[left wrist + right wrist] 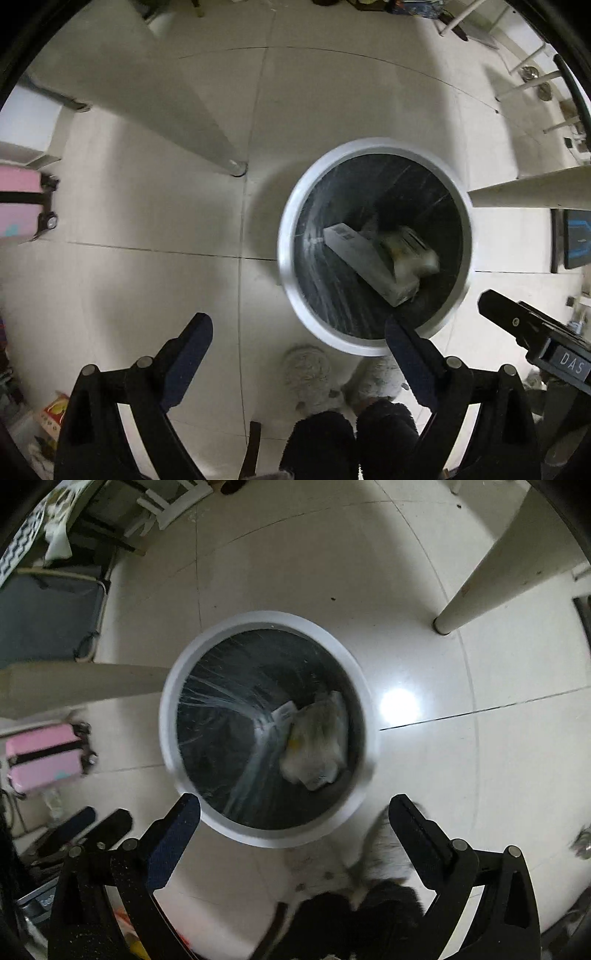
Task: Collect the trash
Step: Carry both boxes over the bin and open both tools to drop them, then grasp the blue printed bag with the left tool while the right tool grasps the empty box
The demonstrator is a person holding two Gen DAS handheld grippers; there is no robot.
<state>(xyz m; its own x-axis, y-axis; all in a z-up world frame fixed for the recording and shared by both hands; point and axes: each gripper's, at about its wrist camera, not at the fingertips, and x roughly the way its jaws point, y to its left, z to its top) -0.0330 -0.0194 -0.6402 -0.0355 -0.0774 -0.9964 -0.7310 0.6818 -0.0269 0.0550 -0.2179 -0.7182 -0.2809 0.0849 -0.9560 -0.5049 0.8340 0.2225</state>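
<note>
Both tongs are held spread wide with nothing between the fingers. The left tongs (299, 332) are seen at 6 o'clock of the left wrist view, above the tiled floor (147, 288), with the right-hand finger overlapping the near rim of the trash bin (288, 258). The right tongs (295, 812) are likewise seen at 6 o'clock of the right wrist view, just short of the bin's near rim, and their tip also shows at 4 o'clock in the left view. Fluffy grey slippers (306, 373) and dark trouser legs are seen just below the bin. Inside the bin, which is lined with a dark bag, a white carton (365, 262) is seen lying slanted at the bottom, with a crumpled pale wrapper (317, 746) resting against it; both are blurred. Farther off, a pale bench leg (221, 147) stands at 10 o'clock of the left view, and a pink suitcase (22, 206) lies at 9 o'clock.
</note>
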